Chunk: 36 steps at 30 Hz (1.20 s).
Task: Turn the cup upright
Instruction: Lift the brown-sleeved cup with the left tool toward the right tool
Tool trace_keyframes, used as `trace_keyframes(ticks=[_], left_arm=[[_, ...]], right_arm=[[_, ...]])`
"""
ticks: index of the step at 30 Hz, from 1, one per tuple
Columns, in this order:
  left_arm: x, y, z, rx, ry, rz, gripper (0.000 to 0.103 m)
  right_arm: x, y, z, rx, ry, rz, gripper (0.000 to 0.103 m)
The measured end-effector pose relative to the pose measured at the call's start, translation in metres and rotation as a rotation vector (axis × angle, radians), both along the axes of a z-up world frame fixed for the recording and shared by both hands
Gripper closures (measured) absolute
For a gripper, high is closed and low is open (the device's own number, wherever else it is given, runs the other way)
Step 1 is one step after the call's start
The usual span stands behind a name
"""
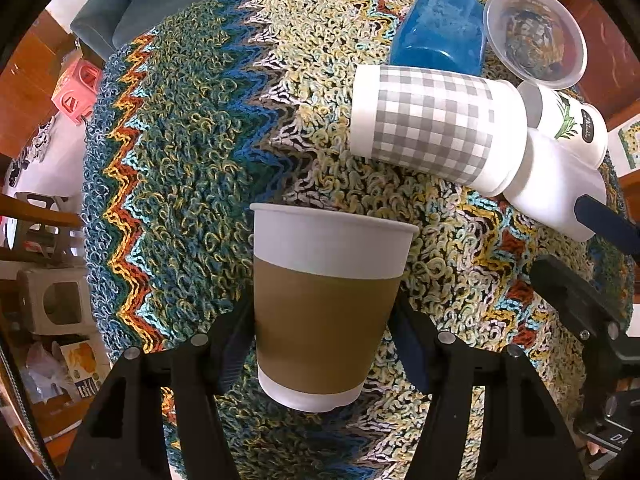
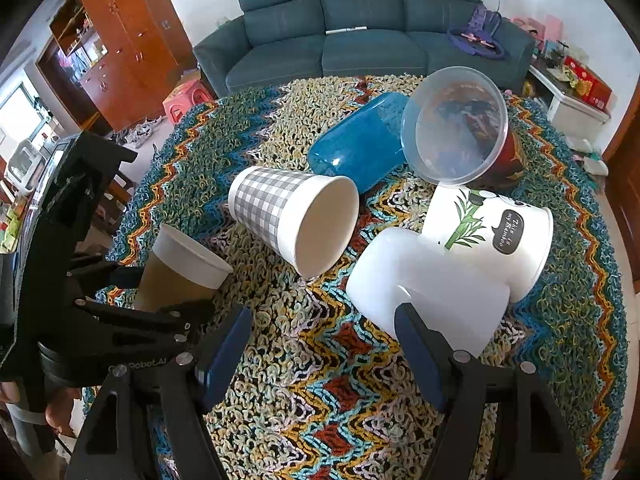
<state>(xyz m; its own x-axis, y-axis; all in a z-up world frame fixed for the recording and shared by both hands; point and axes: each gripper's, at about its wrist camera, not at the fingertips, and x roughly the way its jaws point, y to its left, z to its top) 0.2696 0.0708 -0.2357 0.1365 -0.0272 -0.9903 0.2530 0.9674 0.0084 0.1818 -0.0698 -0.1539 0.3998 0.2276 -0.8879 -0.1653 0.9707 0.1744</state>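
Left claw (image 1: 324,332): closed on the brown cup (image 1: 326,304); the two fingers are pressed against the sleeve from either side.
Brown cup: held between the left claw's fingers, mouth uppermost and tilted slightly, white rim above a brown sleeve; whether the base touches the mat cannot be told. In the right wrist view the same cup (image 2: 182,270) is seen left of and ahead of the right claw.
Right claw (image 2: 322,350): open, nothing between the blue pads; the right pad (image 2: 420,354) lies against or just in front of the plain white cup (image 2: 424,280), contact not certain.
Mat (image 2: 320,400): woolly zigzag weave in blue, yellow, red and white, spread under both claws.
Checked cup (image 2: 294,216): on its side ahead of the right claw, grey-and-white squares, mouth turned toward the camera.
Plain white cup: on its side, just ahead of the right finger.
Bamboo cup (image 2: 492,232): on its side beyond the plain white cup and touching it; green bamboo drawn on it and a dark speech bubble reading "This is my Bamboo".
Blue cup (image 2: 360,148): on its side, farther ahead, behind the checked cup.
Clear tub (image 2: 456,128): tilted, mouth toward the camera, beside the blue cup.
Writing on left claw: "Robot.AI" partly readable on the black body (image 2: 148,364).
Sofa (image 2: 360,20): dark teal, beyond the mat.
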Motion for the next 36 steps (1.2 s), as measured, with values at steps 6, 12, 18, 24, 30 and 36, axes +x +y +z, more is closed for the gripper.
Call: trace_keyframes(ticks=[6,12,18,24,30,36], left_arm=[[-0.02,-0.012,0.009,-0.036,-0.022,0.013,0.037],[-0.049,-0.03,0.015,-0.058,-0.031,0.025,0.037],[-0.085,-0.05,0.02,-0.108,-0.022,0.053,0.037],[-0.122,-0.064,0.026,-0.205,0.022,0.154,0.037],[-0.157,-0.084,0.019,-0.293,0.064,0.251,0.037],[-0.169,-0.1,0.004,-0.354,0.112,0.323,0.037]], right_arm=[[-0.008,-0.008,0.005,0.007,-0.005,-0.01,0.028],[-0.019,-0.013,0.011,0.012,-0.018,-0.014,0.028],[-0.034,-0.028,0.019,0.029,-0.022,-0.023,0.028],[-0.05,-0.053,0.02,0.061,0.024,-0.039,0.028],[-0.065,-0.074,0.019,0.082,0.061,-0.061,0.028],[-0.082,-0.092,0.011,0.105,0.107,-0.077,0.028]])
